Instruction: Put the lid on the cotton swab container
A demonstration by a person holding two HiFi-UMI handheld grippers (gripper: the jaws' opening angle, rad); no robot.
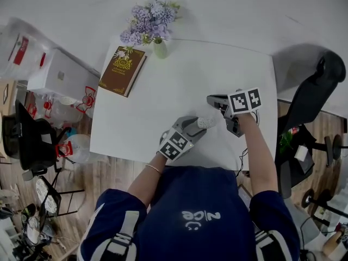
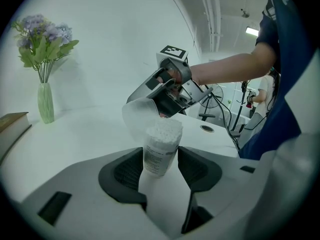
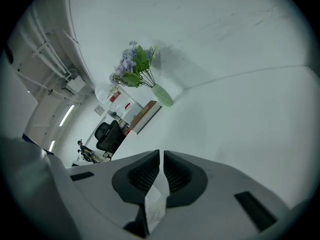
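Note:
The cotton swab container (image 2: 161,146), a small clear labelled tub packed with white swabs, stands upright and uncovered on the white table (image 1: 163,97). My left gripper (image 2: 160,159) is shut on it, a dark pad on each side. In the head view the container (image 1: 207,122) sits at the tip of the left gripper (image 1: 200,126). My right gripper (image 2: 165,104) holds the clear lid (image 2: 140,119) tilted, just above and behind the container's open top. In the right gripper view its jaws (image 3: 161,161) are pinched on the thin lid (image 3: 155,206). The right gripper (image 1: 213,100) hovers beyond the container.
A pale green vase of purple flowers (image 1: 155,29) and a brown book (image 1: 123,69) sit at the table's far left. A black office chair (image 1: 312,94) stands to the right of the table. Boxes and bags (image 1: 57,75) crowd the floor on the left.

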